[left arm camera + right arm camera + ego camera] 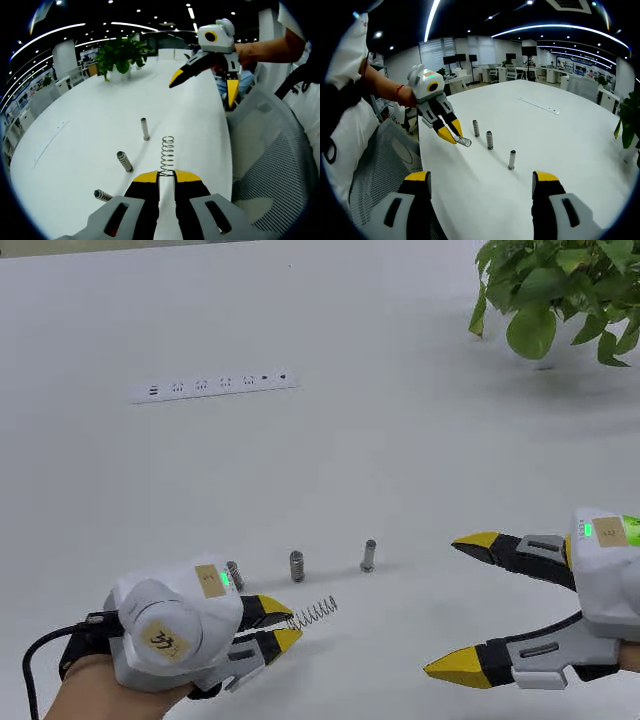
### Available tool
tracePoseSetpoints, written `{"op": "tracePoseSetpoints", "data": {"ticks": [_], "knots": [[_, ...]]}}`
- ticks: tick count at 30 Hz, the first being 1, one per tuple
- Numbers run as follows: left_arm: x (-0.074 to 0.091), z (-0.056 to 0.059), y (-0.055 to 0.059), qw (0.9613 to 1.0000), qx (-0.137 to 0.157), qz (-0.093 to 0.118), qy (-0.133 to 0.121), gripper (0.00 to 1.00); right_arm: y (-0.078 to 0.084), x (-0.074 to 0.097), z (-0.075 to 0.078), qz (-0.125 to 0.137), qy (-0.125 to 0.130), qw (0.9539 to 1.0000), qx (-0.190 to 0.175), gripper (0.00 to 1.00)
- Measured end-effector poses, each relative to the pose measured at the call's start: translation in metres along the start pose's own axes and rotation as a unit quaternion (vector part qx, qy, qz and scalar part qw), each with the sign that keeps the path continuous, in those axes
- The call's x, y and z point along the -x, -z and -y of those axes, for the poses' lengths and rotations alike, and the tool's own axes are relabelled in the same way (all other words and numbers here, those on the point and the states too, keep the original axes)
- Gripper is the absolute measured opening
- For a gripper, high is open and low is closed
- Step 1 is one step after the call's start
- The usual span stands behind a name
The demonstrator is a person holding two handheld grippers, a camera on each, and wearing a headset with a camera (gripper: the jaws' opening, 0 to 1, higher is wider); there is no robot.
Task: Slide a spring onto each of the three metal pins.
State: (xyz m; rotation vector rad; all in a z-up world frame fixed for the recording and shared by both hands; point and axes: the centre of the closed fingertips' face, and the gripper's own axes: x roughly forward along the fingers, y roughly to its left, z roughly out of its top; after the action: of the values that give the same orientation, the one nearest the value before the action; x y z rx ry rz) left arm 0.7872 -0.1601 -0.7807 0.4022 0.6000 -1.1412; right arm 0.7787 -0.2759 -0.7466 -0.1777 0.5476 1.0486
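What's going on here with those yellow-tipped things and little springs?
A person is fitting springs over three metal pins standing on a white table. The left tool is shut on a spring, held near the pins. In the head view, the left pin and middle pin already wear springs; the right pin is bare. The right tool is open, off to the side.

Pins [297, 565] in row on table [420, 450], power strip [213, 386] behind

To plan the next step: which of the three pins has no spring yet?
The pin at the row's end nearest the right gripper: bare metal, while the other two pins carry springs.
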Motion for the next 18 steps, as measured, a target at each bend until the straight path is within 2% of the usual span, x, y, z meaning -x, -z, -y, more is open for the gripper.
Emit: {"op": "tracePoseSetpoints", "data": {"ticks": [7,11,12,16,18], "knots": [[0.017,0.005,-0.033,0.9980,0.019,0.059,-0.014,0.10,-0.038,-0.002,-0.010,0.055,0.001,0.9978,-0.038,0.77],[0.021,0.003,-0.044,0.9952,0.032,0.091,-0.021,0.10,-0.057,-0.005,-0.015,0.088,0.000,0.9943,-0.061,0.68],[0.024,0.003,-0.050,0.9936,0.037,0.104,-0.023,0.10,-0.063,-0.006,-0.016,0.098,0.002,0.9926,-0.071,0.65],[0.031,0.003,-0.061,0.9904,0.043,0.128,-0.029,0.10,-0.083,-0.008,-0.022,0.127,0.011,0.9885,-0.082,0.57],[0.037,0.004,-0.069,0.9878,0.052,0.143,-0.032,0.10,-0.096,-0.009,-0.026,0.153,0.005,0.9808,-0.121,0.55]]}}
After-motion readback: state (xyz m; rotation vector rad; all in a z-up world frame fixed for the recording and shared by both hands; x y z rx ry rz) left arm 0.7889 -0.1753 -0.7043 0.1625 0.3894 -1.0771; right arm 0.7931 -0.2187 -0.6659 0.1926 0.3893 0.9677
